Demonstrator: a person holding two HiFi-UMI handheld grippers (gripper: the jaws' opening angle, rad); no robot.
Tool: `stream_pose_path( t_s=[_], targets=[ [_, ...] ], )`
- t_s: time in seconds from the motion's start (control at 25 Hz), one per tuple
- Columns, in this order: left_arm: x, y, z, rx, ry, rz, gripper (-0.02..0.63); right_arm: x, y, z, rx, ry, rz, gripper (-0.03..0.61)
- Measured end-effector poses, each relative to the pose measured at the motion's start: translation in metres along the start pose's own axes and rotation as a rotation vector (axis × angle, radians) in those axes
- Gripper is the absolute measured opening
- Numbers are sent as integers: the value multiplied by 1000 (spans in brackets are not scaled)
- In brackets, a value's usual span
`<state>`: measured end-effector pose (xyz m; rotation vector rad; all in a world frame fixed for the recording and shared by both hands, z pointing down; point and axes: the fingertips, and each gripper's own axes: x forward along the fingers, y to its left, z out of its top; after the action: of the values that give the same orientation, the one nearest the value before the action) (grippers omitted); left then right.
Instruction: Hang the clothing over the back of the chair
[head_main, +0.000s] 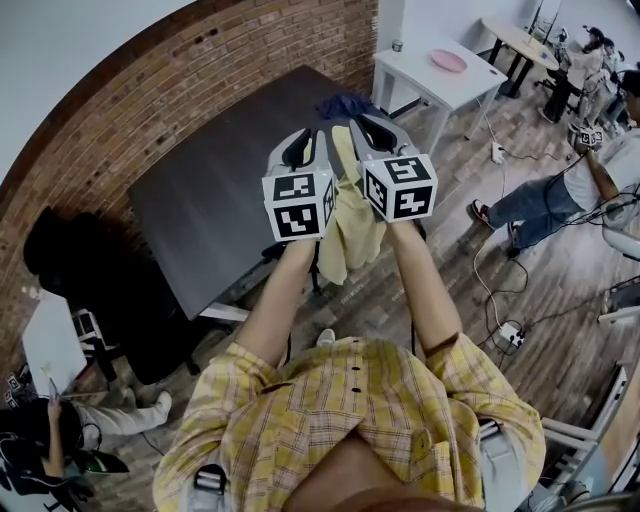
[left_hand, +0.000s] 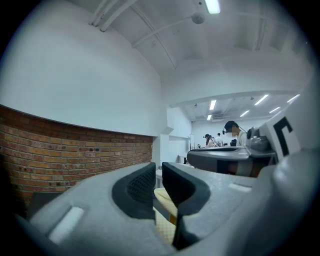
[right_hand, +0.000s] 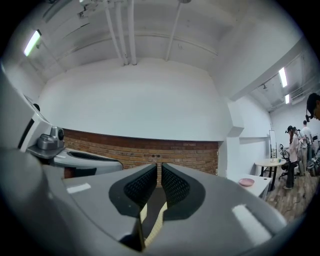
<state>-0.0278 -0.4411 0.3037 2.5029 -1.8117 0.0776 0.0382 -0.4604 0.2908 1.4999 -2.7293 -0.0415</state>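
A pale yellow garment hangs in the air in front of me, over the near edge of a dark table. My left gripper and right gripper are raised side by side, each shut on the garment's top edge. Yellow cloth shows between the closed jaws of the left gripper. In the right gripper view a strip of the cloth sits low between the jaws of the right gripper. A black chair stands at the left. Dark legs under the cloth are partly hidden.
A blue cloth lies at the dark table's far end. Behind it stands a white table with a pink plate. At the right a person sits on the wooden floor among cables and a power strip. A brick wall runs behind.
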Motion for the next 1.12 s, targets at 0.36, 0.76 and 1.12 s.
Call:
stream_pose_path(
  t_s=[0.36, 0.76, 1.12],
  targets=[
    [-38, -21, 8, 1, -39, -4, -2, -41, 16, 10, -9, -34, 4, -7],
    [-77, -41, 9, 6, -67, -15, -2, -82, 35, 17, -17, -64, -5, -6],
    [-108, -65, 6, 25, -101, -48, -2, -125, 45, 22, -10, -137, -46, -7]
  ],
)
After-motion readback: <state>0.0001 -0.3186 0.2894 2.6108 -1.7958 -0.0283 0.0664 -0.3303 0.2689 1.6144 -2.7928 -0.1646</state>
